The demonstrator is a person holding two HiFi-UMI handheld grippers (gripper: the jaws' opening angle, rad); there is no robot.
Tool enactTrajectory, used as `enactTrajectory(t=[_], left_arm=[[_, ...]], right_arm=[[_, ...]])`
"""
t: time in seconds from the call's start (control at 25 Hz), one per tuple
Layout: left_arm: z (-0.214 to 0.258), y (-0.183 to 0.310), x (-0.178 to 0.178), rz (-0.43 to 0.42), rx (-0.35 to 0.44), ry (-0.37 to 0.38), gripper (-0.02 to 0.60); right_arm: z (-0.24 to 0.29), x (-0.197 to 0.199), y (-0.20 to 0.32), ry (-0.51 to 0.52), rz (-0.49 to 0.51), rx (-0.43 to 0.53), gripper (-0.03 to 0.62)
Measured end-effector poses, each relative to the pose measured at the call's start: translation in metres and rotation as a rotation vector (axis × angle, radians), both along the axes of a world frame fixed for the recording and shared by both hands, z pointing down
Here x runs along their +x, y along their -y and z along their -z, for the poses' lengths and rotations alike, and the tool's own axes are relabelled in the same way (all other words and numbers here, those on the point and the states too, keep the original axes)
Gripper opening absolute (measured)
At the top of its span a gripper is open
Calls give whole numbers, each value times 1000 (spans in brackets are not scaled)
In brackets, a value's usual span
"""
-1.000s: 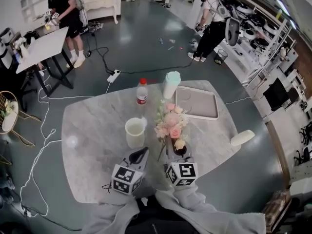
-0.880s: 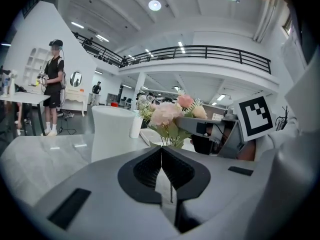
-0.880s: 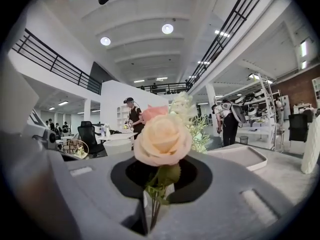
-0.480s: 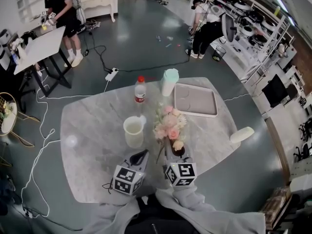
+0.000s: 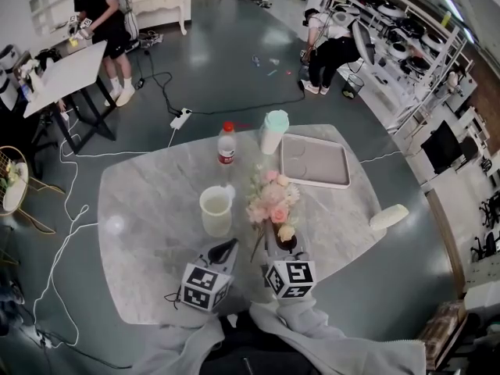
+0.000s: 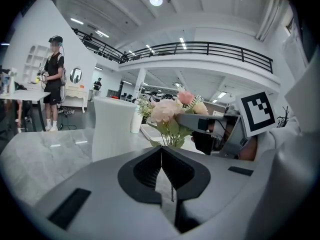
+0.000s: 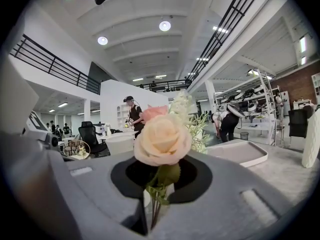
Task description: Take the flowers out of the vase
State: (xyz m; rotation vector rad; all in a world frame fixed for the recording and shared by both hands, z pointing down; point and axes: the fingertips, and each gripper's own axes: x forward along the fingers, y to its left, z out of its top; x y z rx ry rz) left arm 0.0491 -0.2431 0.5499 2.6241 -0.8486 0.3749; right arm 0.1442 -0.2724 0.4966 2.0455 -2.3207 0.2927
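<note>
The right gripper [image 7: 154, 196] is clamped on the thin green stem of a peach rose [image 7: 162, 139]. Its soft, rounded, layered head sits just above and ahead of the smooth grey jaws. Farther out from those tips stand the rest of the flowers [image 5: 271, 200]: pink heads, white sprigs and spiky green leaves in a loose bunch. The left gripper [image 6: 161, 153] has its ribbed black pads pressed together with nothing between them. It lies beside the right one, and the bunch stands ahead of it and to its right.

Only the head view shows the whole table [image 5: 148, 233], a rounded slab of pale, glossy, veined marble. On it a cream pitcher [image 5: 216, 211] stands just ahead of the left gripper. Beyond that are a clear bottle [image 5: 226, 147] with a red cap, a white tumbler [image 5: 273, 133] with a mint lid and a shallow rectangular tray [image 5: 314, 162]. Only the right gripper view shows the stem pinched in the jaw gap. Only the left gripper view shows the right gripper reaching into the leaves from the side. The vase is not clearly seen in any view
</note>
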Motion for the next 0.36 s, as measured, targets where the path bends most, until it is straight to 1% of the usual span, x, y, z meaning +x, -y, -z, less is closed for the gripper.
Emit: enactTrajectory(t=[0.36], left_arm=[[1,4,4,-6,2,0,2]], right_arm=[[-4,2,4,3,1,-3,60]])
